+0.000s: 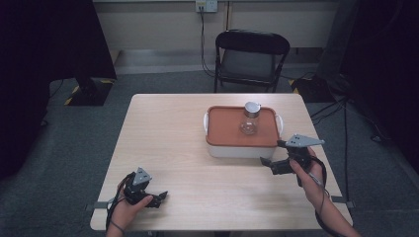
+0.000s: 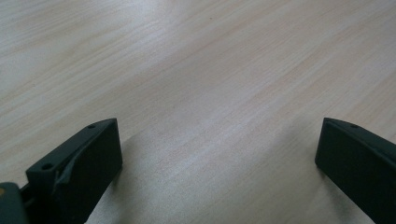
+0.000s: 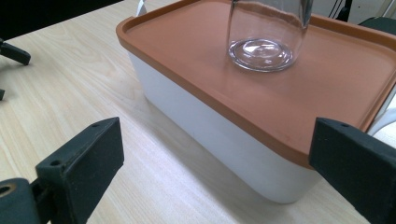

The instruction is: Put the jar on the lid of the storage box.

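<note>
1. Nearest the camera in the high view, the left hand-held gripper (image 1: 159,198) is held low at the table's (image 1: 168,148) near left corner, well apart from everything else. Its jaws are spread wide with nothing between them; in the left gripper view bare wood grain is seen between the two black jaws. It is judged to be parked there so that the far side is left free for the other hand.

2. At the near right edge, the right hand-held gripper (image 1: 271,159) is held just beside the front right corner of the white box (image 1: 237,150). Its jaws are likewise wide open and grip nothing. In the right gripper view (image 3: 215,163) the box wall and the rim of the orange lid (image 3: 187,51) are framed between the jaws, so an approach to the box corner or lid edge is judged to be in hand.

3. The box sits toward the table's far right quarter, closed by the orange lid (image 1: 225,129), with white handles at both ends.

4. A glass jar (image 1: 250,118) with a metal cap is seen upright on the lid, right of its middle. Its clear base (image 3: 260,52) rests flat on the lid surface.

5. Because the jar is carried by the lid, any lifting of the lid is judged to risk tipping it; the jar would probably be removed first.

6. A black folding chair (image 1: 251,58) stands beyond the table's far edge.
</note>
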